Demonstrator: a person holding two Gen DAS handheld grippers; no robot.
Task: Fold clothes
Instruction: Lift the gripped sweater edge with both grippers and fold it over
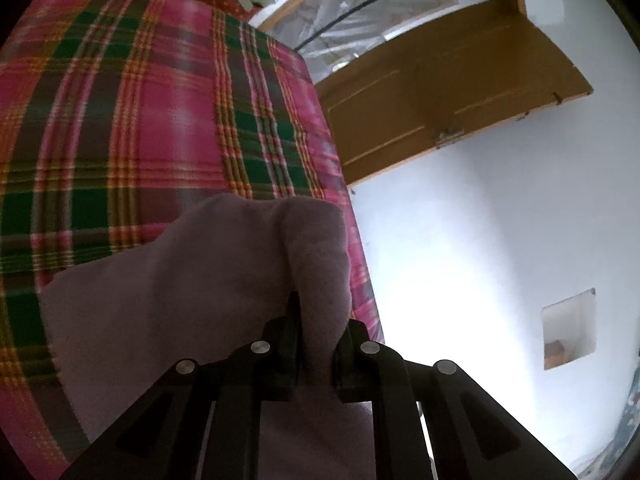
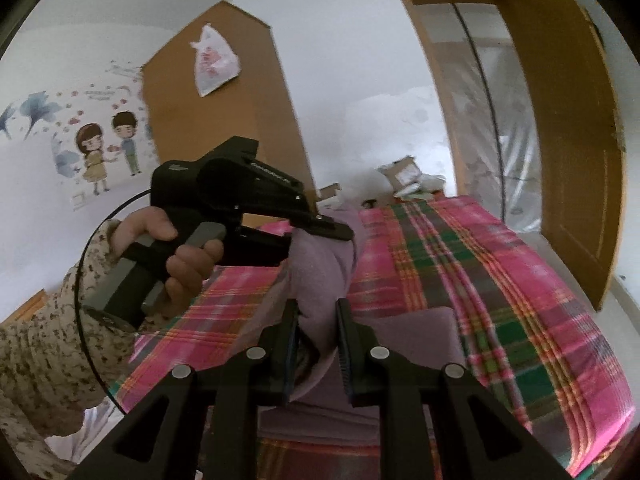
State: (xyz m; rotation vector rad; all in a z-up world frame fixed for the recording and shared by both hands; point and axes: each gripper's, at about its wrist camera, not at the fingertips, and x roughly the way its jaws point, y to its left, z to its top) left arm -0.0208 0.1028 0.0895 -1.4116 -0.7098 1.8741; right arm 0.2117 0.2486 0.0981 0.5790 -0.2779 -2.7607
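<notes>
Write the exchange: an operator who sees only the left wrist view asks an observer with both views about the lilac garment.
Operator: My left gripper is clamped on the lilac garment. Is the right gripper on it too?
Observer: Yes, the right gripper pinches a bunched fold of it, just below your gripper.
Operator: Is the whole garment lifted?
Observer: No, part of it lies flat on the plaid bedcover, beside the right gripper.
</notes>
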